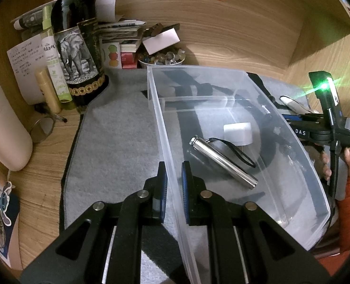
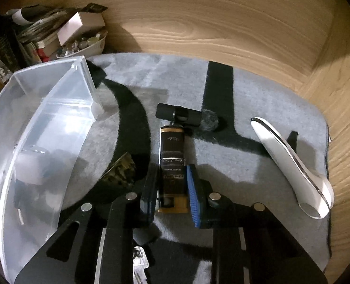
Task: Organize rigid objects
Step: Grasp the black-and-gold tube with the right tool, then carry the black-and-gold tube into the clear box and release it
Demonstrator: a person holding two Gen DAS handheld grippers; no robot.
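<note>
gripping: right gripper (image 2: 171, 189) closed on black-and-gold box (image 2: 172, 163), lying on grey mat (image 2: 258, 177) beside clear bin (image 2: 56, 118) | left gripper (image 1: 174, 189) pinches bin wall, steadying | advice: lift level, clear rim, watch mic (image 2: 189, 117) touching box end

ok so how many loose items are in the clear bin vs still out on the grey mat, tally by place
In the clear bin: 2 (silver flashlight, white block)
On the grey mat: 3 (black and gold box between the right hand-held gripper pads, black microphone, white handheld device)
Total: 5
</note>
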